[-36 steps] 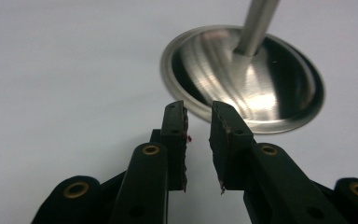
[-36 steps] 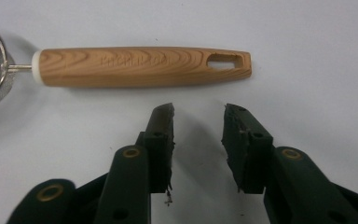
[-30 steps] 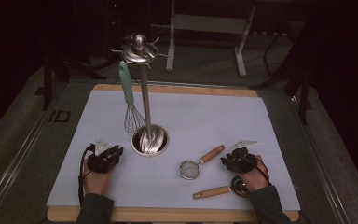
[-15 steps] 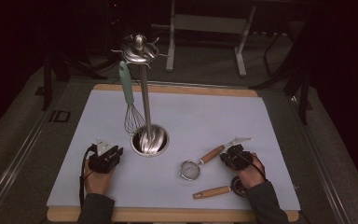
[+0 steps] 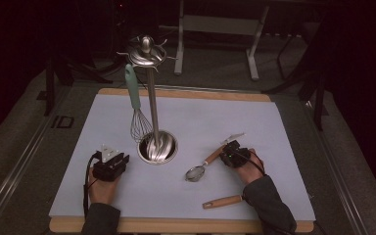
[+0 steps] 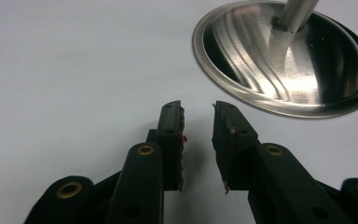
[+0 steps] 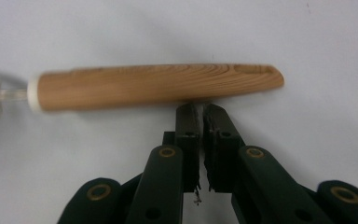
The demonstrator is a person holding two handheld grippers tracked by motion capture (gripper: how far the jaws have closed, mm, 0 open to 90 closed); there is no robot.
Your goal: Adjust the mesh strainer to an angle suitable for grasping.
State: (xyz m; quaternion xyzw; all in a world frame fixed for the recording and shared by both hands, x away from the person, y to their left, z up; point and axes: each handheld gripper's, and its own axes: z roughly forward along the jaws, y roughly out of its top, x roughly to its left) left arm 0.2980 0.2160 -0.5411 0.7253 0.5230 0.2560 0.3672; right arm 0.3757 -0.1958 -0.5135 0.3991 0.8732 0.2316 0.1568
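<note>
White mat (image 5: pixel 284 147): strainer's wooden handle (image 7: pixel 158 85) touches the closed, empty right gripper (image 7: pixel 199 108) tips.

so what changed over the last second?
The right gripper shifted left and shut empty, its tips now against the strainer's wooden handle, not around it. The strainer slid slightly left. The left gripper has been opening, nothing between its jaws. Whisk, stand and loose wooden handle unchanged.

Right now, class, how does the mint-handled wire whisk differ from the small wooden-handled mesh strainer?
The mint-handled wire whisk hangs upright from the steel stand; the small wooden-handled mesh strainer lies flat on the white mat. The whisk's handle is green, the strainer's wooden. Both have metal wire heads.
</note>
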